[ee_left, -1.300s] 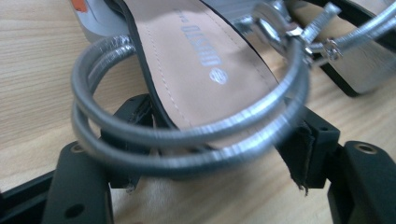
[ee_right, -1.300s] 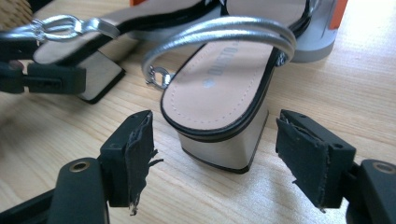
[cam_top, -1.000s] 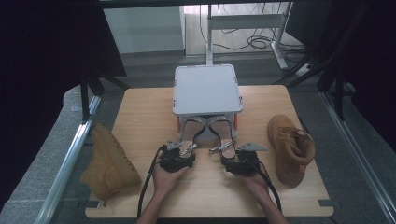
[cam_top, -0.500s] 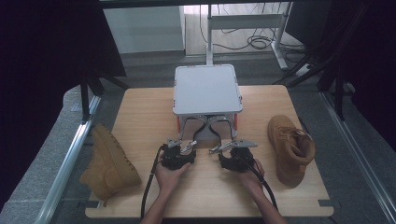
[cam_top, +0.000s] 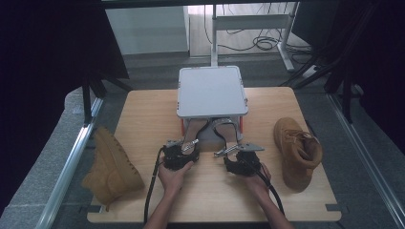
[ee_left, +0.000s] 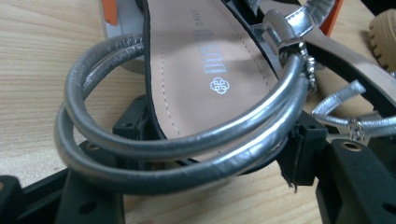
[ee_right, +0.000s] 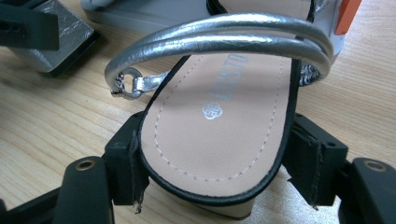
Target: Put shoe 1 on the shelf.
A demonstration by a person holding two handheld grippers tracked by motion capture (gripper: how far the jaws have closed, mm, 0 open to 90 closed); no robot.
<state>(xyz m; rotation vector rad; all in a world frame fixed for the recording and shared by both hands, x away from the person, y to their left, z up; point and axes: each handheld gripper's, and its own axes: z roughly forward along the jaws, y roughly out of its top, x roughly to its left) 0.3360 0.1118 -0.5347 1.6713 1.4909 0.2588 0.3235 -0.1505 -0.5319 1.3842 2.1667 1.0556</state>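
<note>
- Two silver-strapped sandals with tan insoles lie side by side on the wooden surface [cam_top: 143,119], toes under the grey lidded box [cam_top: 211,91], heels toward the person, long axes running away from them.
- The left hand-held gripper [ee_left: 219,154] has the left sandal [ee_left: 205,70] heel between its jaws, which have just been closing; whether the pads press I cannot tell.
- The right hand-held gripper [ee_right: 219,172] clamps the right sandal [ee_right: 219,121] heel.
- Each insole bears a small knot emblem and printed lettering, unreadable.

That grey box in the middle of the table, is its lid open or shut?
Shut. In the high view the grey box shows its flat lid lying level across the whole top, with no gap, while two silver sandals poke out at its near edge.
</note>
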